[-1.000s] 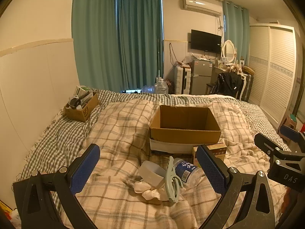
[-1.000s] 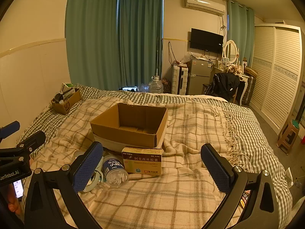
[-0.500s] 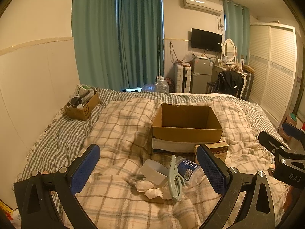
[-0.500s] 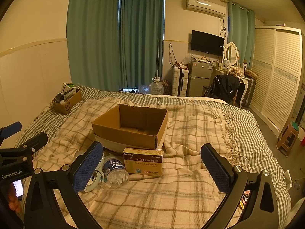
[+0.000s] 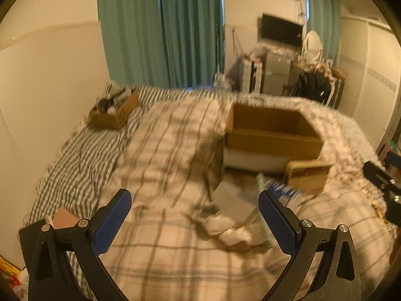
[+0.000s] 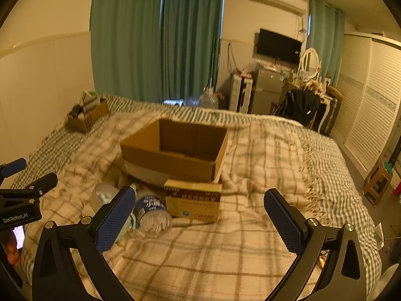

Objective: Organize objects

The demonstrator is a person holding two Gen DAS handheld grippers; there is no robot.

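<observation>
An open cardboard box (image 6: 175, 155) stands on the plaid blanket (image 6: 200, 255); it also shows in the left wrist view (image 5: 273, 135). In front of it lie a yellow medicine box (image 6: 193, 200), a plastic bottle with a blue label (image 6: 151, 213), a clear cup (image 6: 102, 195), and in the blurred left wrist view a white crumpled cloth (image 5: 225, 228). My right gripper (image 6: 200, 215) is open and empty, just short of the medicine box. My left gripper (image 5: 195, 218) is open and empty, over the blanket left of the cloth.
A small cardboard box of odds and ends (image 6: 86, 115) sits at the bed's far left by the wall. Green curtains, a wardrobe (image 6: 371, 100) and a wooden stool (image 6: 378, 183) stand to the right of the bed.
My left gripper has swung left and moved forward, blurring its view; the pile now sits right of its centre. My right gripper has edged slightly closer to the medicine box.
</observation>
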